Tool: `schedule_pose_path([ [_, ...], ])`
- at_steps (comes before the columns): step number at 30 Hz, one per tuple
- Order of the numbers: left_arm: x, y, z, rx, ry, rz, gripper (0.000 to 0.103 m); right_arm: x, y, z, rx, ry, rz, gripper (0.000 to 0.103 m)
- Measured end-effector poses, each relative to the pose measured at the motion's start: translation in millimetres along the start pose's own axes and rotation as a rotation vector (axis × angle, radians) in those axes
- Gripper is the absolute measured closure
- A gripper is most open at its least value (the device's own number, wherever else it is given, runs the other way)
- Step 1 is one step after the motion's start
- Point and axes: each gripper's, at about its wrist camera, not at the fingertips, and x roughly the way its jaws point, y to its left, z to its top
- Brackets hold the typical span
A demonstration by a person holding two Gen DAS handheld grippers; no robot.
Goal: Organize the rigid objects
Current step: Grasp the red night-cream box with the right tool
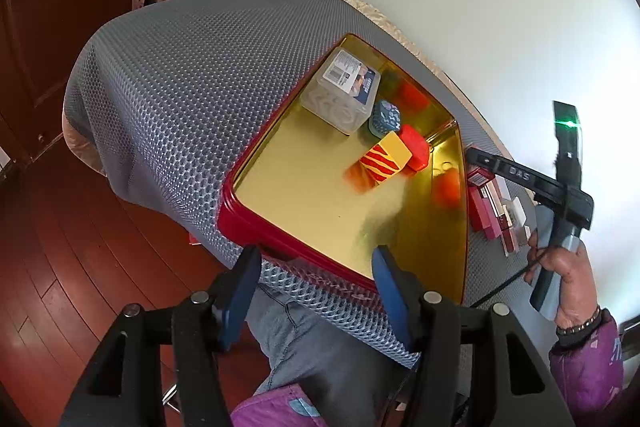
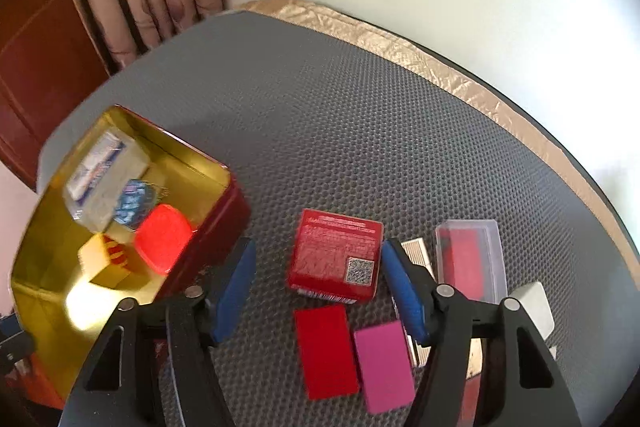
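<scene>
A red tin with a gold inside (image 1: 248, 223) (image 2: 224, 223) sits on the grey mat. In it lie a clear plastic box (image 1: 340, 91) (image 2: 104, 179), a small blue tin (image 1: 385, 118), a red block (image 1: 414, 147) (image 2: 164, 239) and a yellow box with red stripes (image 1: 386, 163). My left gripper (image 1: 316, 263) is open and empty at the tin's near rim. My right gripper (image 2: 318, 275) is open just above a red box with a QR code (image 2: 336, 259), its fingers on either side. A flat red box (image 2: 326, 351) and a pink box (image 2: 386, 365) lie nearer to the camera.
A clear case with a red insert (image 2: 468, 255), a white block (image 2: 534, 307) and a striped flat piece (image 2: 418, 251) lie right of the right gripper. The mat's far edge meets a gold cloth (image 2: 400, 43) and a white wall. The table edge drops to a wooden floor (image 1: 80, 247).
</scene>
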Motion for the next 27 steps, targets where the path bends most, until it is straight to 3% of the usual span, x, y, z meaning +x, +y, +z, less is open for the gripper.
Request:
schedule_pose_path([
  [2,0.3,0.7,0.0,-0.002,0.000,-0.001,0.044,8.7,-1.2,1.3,0.004,0.029,0.002,0.060],
  [7,-4.7,1.1,0.3,0.003,-0.020,0.020,0.044,-2.4,-0.6,-3.7,0.001,-0.017,0.008,0.061],
  [13,-13.2,0.8,0.2,0.006,-0.056,0.034,0.044,-76.8,11.6,-7.6,0.029,-0.169,0.118,0.061],
  [16,-20.9,-11.0,-2.3,0.064,-0.079,0.015,0.044,-110.8,11.2,-24.2,0.065,-0.241,0.160,0.061],
  [19,-38.8,-39.6,-8.5,0.210,-0.139,-0.011,0.044,-133.2,-8.0,-51.2,0.121,-0.281,0.160,0.061],
  [23,-49.3,-81.4,-19.7,0.353,-0.116,-0.147,0.042,-145.0,-43.7,-102.3,0.143,-0.267,0.035,0.061],
  [25,-42.2,-100.8,-21.5,0.374,-0.057,-0.211,0.039,-142.1,-70.9,-130.0,0.172,-0.235,-0.008,0.061],
  [27,-25.1,-125.4,-16.6,0.375,0.062,-0.292,0.039,-137.8,-98.6,-155.7,0.224,-0.204,-0.046,0.061],
])
